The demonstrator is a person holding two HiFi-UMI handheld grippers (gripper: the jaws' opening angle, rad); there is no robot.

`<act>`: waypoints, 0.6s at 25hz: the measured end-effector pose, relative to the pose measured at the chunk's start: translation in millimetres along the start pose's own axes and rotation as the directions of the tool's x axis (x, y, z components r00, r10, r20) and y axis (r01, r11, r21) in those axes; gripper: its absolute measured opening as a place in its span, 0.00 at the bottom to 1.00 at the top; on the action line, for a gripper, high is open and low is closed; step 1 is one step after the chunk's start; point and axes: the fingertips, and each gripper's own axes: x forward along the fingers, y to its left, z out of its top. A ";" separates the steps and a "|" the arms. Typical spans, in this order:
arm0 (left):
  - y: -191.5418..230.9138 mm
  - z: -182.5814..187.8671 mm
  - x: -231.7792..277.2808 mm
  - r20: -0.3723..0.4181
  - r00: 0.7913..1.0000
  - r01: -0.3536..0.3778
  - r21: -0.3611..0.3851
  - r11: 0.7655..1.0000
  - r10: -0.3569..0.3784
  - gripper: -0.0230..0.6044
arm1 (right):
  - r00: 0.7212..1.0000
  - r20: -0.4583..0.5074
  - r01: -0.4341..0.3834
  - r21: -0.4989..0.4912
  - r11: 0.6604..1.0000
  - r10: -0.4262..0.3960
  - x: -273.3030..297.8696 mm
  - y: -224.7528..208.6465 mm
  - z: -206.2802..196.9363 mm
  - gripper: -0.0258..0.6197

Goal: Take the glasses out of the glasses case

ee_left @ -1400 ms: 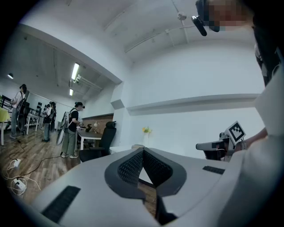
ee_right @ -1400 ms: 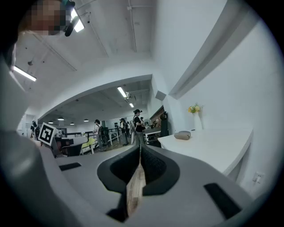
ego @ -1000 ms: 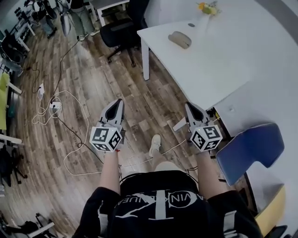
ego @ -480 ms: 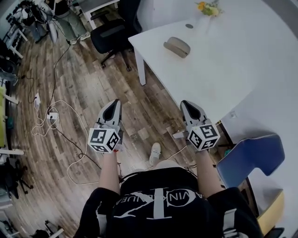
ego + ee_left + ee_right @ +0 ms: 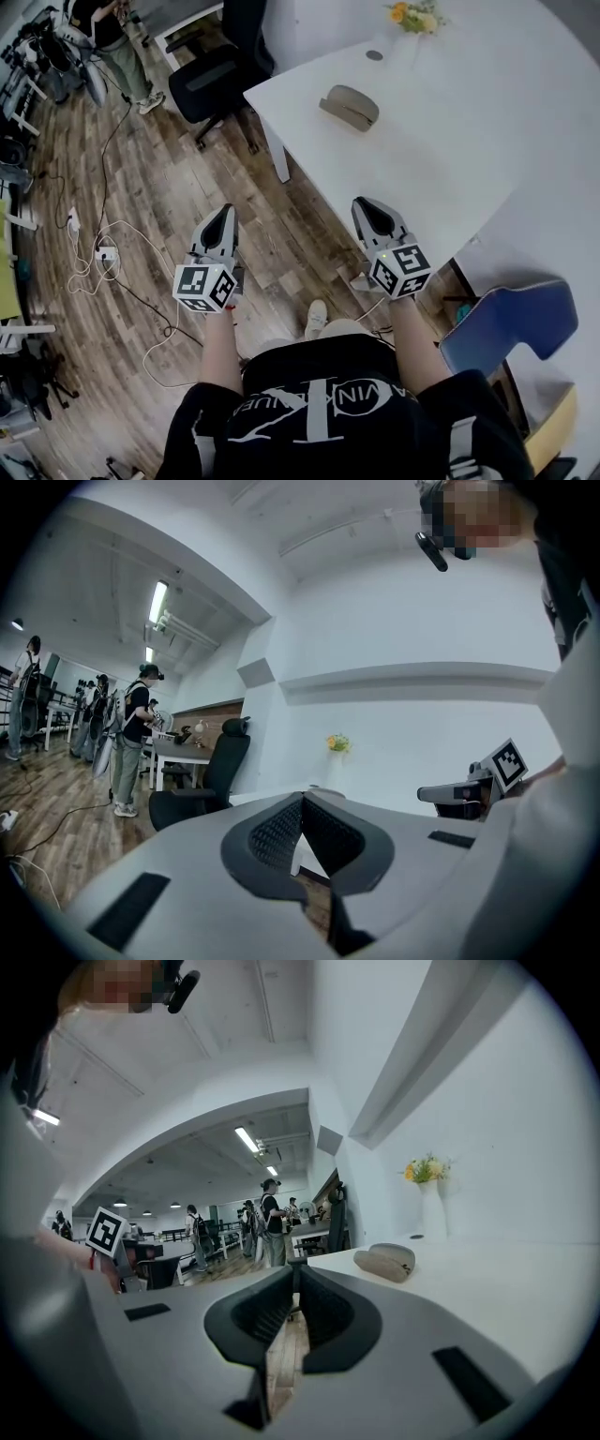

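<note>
A closed grey-beige glasses case (image 5: 349,106) lies on the white table (image 5: 450,141), near its far left corner. It also shows in the right gripper view, the glasses case (image 5: 386,1261) lying ahead and to the right of the jaws. My right gripper (image 5: 360,203) is held level at the table's near edge, well short of the case, its jaws shut with nothing in them (image 5: 296,1267). My left gripper (image 5: 225,211) hovers over the wood floor left of the table, jaws shut and empty (image 5: 302,799). No glasses are visible.
A white vase with yellow flowers (image 5: 412,19) stands at the table's back. A black office chair (image 5: 211,80) sits off the table's left corner, a blue chair (image 5: 506,323) at my right. Cables and a power strip (image 5: 103,253) lie on the floor. A person (image 5: 112,37) stands beyond.
I have walked toward the table with both grippers. The table and case now sit nearer in the head view, and the right gripper has reached the table's edge. Both stay shut.
</note>
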 end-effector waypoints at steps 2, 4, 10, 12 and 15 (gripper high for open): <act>-1.3 -2.6 9.7 -0.006 1.000 0.004 -0.001 1.000 -0.004 0.06 | 1.000 -0.005 0.013 0.008 1.000 -0.013 2.9 -9.7 -2.5 0.09; -3.7 -4.6 19.1 -0.013 1.000 0.011 -0.002 1.000 -0.011 0.06 | 1.000 -0.008 0.021 0.023 1.000 -0.021 4.7 -19.0 -3.5 0.09; -8.7 -4.0 41.2 -0.030 0.999 0.040 0.007 0.999 -0.039 0.06 | 0.999 -0.003 0.042 0.063 0.997 -0.042 8.5 -35.4 -0.9 0.10; -10.7 -2.0 48.9 -0.030 0.998 0.051 0.010 0.999 -0.051 0.06 | 0.999 0.003 0.034 0.080 0.996 -0.035 8.5 -38.1 1.0 0.14; -16.8 -1.3 65.7 -0.027 0.997 0.079 0.013 0.997 -0.078 0.06 | 1.000 0.020 0.022 0.097 0.995 -0.024 9.1 -45.5 6.0 0.23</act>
